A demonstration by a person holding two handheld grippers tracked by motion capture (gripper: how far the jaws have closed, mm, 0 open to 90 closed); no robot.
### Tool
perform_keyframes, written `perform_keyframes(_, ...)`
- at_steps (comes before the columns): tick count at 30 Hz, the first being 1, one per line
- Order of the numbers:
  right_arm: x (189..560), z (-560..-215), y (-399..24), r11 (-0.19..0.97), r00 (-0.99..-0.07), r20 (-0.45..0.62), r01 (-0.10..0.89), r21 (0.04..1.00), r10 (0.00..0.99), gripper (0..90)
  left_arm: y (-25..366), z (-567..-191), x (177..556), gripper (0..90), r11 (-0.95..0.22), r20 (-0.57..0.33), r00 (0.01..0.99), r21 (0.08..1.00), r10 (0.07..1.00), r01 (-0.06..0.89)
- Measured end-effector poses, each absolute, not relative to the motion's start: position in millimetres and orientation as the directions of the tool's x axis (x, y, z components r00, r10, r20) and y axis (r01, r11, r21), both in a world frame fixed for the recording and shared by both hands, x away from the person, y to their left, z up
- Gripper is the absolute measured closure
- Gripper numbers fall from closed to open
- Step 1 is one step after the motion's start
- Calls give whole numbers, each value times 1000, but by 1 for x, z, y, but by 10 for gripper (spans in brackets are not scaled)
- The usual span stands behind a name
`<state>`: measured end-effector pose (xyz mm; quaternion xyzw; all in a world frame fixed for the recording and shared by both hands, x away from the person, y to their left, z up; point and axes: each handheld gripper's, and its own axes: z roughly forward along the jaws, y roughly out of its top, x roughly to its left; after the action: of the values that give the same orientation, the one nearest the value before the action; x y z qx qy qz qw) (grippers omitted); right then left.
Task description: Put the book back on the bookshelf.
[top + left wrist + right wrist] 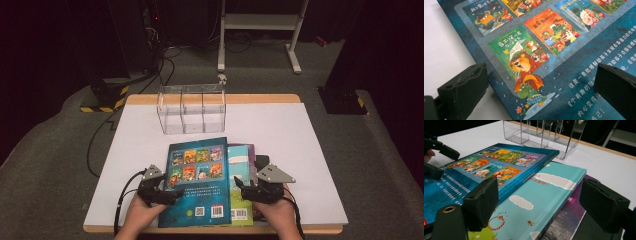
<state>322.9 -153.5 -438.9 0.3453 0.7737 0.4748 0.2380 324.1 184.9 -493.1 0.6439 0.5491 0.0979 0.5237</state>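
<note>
Both claws apart, left claw (172, 196) and right claw (240, 189) flanking blue book (197, 182), stacked books beneath, clear organizer (192, 107) probably unobstructed beyond.

The bench (280, 98) has a pale wooden top, its edge showing along the far side and the near side. A large white sheet (300, 150) covers nearly all of it and lies flat. Toward the far side, left of the middle, a clear plastic rack (192, 109) with upright dividers stands on the sheet. Near the front edge lies a stack of books. The purple book (574, 212) is at the bottom, resting on the sheet; a light blue book (544, 195) lies on it, and a dark blue book (197, 187) lies on top, shifted to the left, its left part over the sheet.
</note>
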Motion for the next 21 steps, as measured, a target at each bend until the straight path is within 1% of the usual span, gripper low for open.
perform_keyframes(4, 323, -439, -153, 313, -647, -44, 306, 899, 761, 158, 185, -493, 324, 0, 133, -434, 387, 786, 814, 604)
perform_keyframes(21, 323, -439, -153, 314, -650, -43, 308, 898, 759, 159, 186, -492, 325, 0, 148, -449, 391, 786, 803, 600)
